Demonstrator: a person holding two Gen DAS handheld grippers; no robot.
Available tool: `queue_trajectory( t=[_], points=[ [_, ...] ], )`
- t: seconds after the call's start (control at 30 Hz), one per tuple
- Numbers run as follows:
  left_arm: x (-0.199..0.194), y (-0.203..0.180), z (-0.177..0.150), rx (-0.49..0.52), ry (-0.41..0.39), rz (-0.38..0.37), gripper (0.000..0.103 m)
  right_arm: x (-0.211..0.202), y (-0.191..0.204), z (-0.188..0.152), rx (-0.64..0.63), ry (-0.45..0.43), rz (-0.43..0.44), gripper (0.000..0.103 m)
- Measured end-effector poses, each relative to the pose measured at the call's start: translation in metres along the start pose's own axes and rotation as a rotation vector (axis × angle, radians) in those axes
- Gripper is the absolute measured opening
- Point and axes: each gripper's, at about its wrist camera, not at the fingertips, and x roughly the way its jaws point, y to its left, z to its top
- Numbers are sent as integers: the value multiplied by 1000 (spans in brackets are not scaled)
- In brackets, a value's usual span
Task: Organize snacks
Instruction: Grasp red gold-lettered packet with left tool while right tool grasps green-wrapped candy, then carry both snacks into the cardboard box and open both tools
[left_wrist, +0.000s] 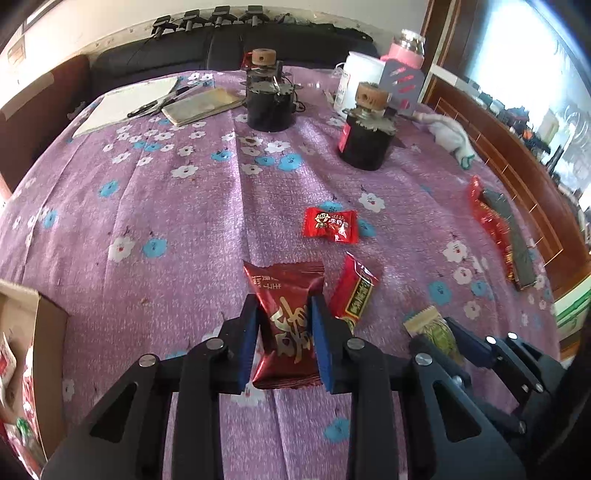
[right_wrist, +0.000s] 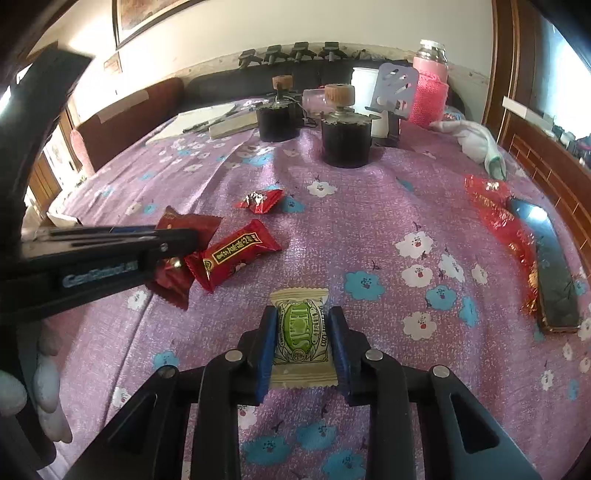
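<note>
A purple flowered cloth (left_wrist: 192, 229) covers the whole tabletop, and a cardboard box (left_wrist: 44, 354) with packets already inside sits at its left edge. Toward the far edge stand two black cylinders (left_wrist: 269, 107) with cork-topped knobs, a notebook (left_wrist: 201, 105) and a pink-sleeved bottle (right_wrist: 430, 88). By the right edge a dark flat bar (right_wrist: 554, 273) lies against crumpled red wrappers (right_wrist: 502, 225). In the near middle, the left gripper (left_wrist: 284, 306) has its blue pads pressed on either side of a dark red snack packet (left_wrist: 288, 325), pinching it. Just beside that lies a bright red packet with a green label (right_wrist: 236, 253), touching the dark one. The right gripper (right_wrist: 303, 314) is clamped on a cream packet with a green label (right_wrist: 301, 336), near the front edge of the tabletop. Smallest is a little red candy (left_wrist: 330, 225), alone farther out on the cloth.
</note>
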Motion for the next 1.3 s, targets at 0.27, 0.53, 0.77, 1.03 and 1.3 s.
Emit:
queue_trajectory(
  t=[0.27,0.53,0.77,1.03,1.3],
  points=[
    [-33,15,-16,-68,-21,-91,25,-7,-14,2,103,-18,125,29],
    [-74,19,-39,-87,-67,-130,25,-8,-12,0,102,-23,137,29],
    [-96,31,-64,-124,-93,-125,25,-8,-10,-3,86,-26,125,29],
    [-91,38,-81,-153,-76,-118,25,-19,16,-6,20,-11,60,29],
    [-113,40,-97,-163,-107,-161,25,-75,57,-27,-52,-47,89,29]
  ],
)
